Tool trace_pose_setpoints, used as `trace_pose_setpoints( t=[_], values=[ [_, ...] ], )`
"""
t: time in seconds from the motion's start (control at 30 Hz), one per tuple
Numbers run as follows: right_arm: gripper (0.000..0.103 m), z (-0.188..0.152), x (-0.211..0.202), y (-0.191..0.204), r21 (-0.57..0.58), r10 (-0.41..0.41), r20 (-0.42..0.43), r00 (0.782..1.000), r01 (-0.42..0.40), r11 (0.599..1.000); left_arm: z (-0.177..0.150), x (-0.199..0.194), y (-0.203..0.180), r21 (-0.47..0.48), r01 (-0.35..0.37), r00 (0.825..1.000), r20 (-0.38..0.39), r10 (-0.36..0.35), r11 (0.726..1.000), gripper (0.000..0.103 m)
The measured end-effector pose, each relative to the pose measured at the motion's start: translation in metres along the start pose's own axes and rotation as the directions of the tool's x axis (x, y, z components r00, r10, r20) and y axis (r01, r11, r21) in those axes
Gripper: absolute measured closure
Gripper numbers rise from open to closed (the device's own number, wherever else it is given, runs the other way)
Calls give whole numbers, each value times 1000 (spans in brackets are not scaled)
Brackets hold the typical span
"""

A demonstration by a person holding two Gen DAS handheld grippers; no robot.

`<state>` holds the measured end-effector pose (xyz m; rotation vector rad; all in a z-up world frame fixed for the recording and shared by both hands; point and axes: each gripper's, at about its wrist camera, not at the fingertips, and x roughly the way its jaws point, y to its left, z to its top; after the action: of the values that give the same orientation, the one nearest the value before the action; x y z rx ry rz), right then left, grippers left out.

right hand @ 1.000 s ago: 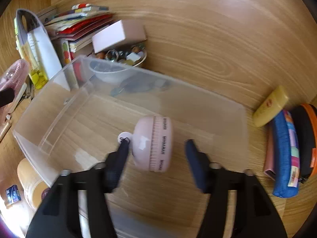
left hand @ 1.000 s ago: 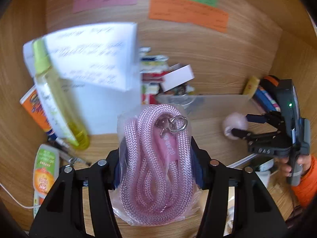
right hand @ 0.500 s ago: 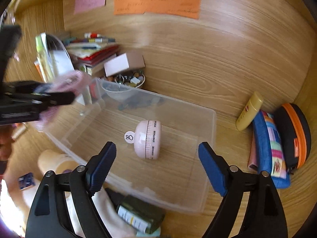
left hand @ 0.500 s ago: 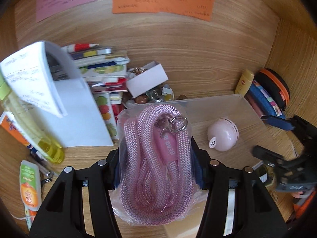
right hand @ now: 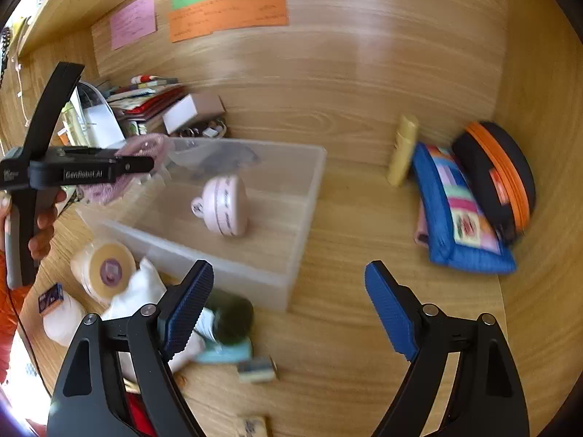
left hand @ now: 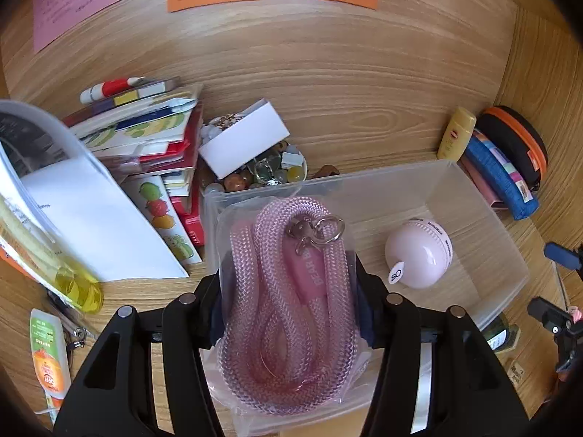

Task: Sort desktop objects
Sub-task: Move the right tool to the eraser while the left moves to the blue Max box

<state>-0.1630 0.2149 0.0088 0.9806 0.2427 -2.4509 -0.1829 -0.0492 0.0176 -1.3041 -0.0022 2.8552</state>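
- The left gripper [left hand: 289,287] stays clamped on the bagged pink rope [left hand: 288,291], now over the clear bin [left hand: 484,218].
- The right gripper [right hand: 288,302], jaws just spread empty, has left the pink timer [right hand: 224,205] lying inside the bin.

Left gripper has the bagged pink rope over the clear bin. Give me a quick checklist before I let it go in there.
1. Grip on the bagged pink rope: ok, left gripper is closed on it, pads pressing both sides.
2. Rope over the clear bin: ok, it hangs above the bin's near left end.
3. Landing spot free: ok, the pink timer lies toward the other end, apart from the rope.
4. Right gripper out of the way: ok, its jaws have just been opening, nothing is between them, and it is outside the bin.
5. Bag clears the bin wall: cannot tell, its lower edge is hidden behind the fingers.
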Motion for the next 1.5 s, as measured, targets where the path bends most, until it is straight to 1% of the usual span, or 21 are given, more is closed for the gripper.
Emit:
trace_pose_setpoints(
  t=[0.1,0.2,0.3,0.4,0.47,0.57,0.6,0.63,0.67,0.77,0.8,0.87,0.93,1.03,1.07,1.17,1.27,1.33,1.4,1.5],
  values=[
    [20,-14,-4,-7,18,-8,-9,1000,8,1000,-1,8,-7,13,10,1000,-28,-10,1000,47],
    [20,-27,-9,-10,20,-20,-19,1000,20,1000,-7,16,-14,36,-4,998,-58,6,999,47],
    [20,-38,-12,-10,18,-26,-35,999,26,999,-11,17,-14,27,1,998,-66,1,1000,47],
    [20,-48,-14,-10,27,-14,-47,999,15,1000,-13,12,-8,-1,14,997,-71,-14,1000,47],
    [20,-55,-15,-9,35,-13,-55,998,15,999,-15,2,-4,-9,27,998,-58,-28,1000,47],
    [20,-63,-16,-8,47,-6,-64,998,9,999,-20,-15,-1,-9,5,999,-31,-5,1000,46],
    [20,-65,-16,-7,52,-4,-71,997,8,999,-22,-20,1,-9,7,1000,-24,-7,1000,46],
    [20,-67,-16,-7,54,-1,-74,997,5,999,-26,-29,3,-14,18,1000,-14,-18,1000,43],
    [20,-70,-17,-7,59,4,-79,997,1,998,-30,-35,5,-18,17,1000,-7,-17,1000,39],
    [20,-74,-17,-7,64,11,-89,996,-5,998,-47,-58,8,-14,-2,999,36,2,1000,32],
    [20,-75,-17,-6,62,8,-91,996,-3,998,-51,-63,8,-12,-7,999,43,8,1000,31],
    [20,-76,-17,-5,52,1,-98,995,4,999,-66,-76,11,-12,-14,998,54,15,1000,26],
    [20,-77,-17,-4,43,-3,-101,995,7,999,-80,-84,15,-19,-27,998,55,28,999,25],
    [20,-80,-18,-1,28,0,-103,995,2,1000,-104,-96,21,-30,-67,997,47,68,997,25],
    [20,-81,-19,1,22,-3,-101,995,5,1000,-111,-98,23,-36,-69,997,43,70,997,25],
    [20,-84,-20,4,5,-19,-98,995,20,1000,-131,-105,30,-69,-53,998,22,54,996,25],
    [20,-88,-20,9,-6,0,-110,994,-1,1000,-149,-108,32,-101,-30,1000,1,30,994,25],
    [20,-92,-19,12,-14,13,-127,992,-15,1000,-161,-110,31,-130,1,1000,-6,-1,991,25],
    [20,-93,-17,14,-16,20,-137,990,-22,1000,-168,-111,28,-143,24,1000,-13,-26,989,25],
    [22,-94,-17,15,-18,24,-143,989,-27,999,-176,-112,20,-141,26,999,-20,-29,990,25]
  ],
)
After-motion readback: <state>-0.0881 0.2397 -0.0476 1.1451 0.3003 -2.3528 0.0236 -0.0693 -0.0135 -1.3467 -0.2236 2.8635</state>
